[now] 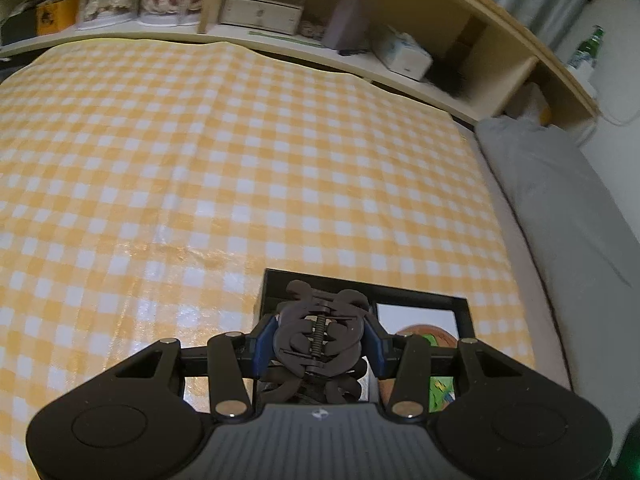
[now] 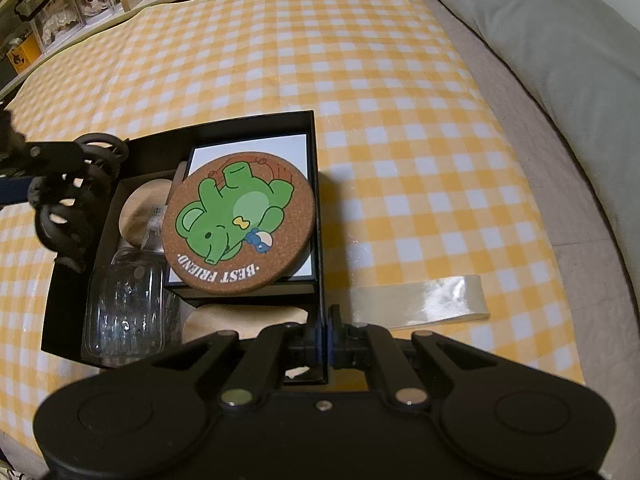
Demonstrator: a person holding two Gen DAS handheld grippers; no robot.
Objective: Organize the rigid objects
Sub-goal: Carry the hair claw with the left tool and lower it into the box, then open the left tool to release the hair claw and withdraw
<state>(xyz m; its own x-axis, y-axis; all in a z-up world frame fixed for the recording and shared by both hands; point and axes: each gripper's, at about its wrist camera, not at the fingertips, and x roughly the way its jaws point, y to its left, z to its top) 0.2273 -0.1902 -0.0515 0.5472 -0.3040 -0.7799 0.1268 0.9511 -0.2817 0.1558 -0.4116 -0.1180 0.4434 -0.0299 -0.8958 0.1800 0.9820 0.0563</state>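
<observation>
Over the black box (image 2: 312, 128), left gripper (image 1: 319, 342) clamps a matte claw clip (image 1: 320, 336); right gripper (image 2: 325, 336) pinches its wall.

Both tools are matte black plastic. The left tool (image 1: 319, 346) has a ribbed grey-black housing with a small pale emblem at its centre, two round discs at its sides, silver rivets on flat linkage bars, and blue pads (image 1: 264, 346) on its fingers. The right tool (image 2: 325, 342) matches it: black discs, silver rivets, a small centre screw, blue-edged fingers.
</observation>
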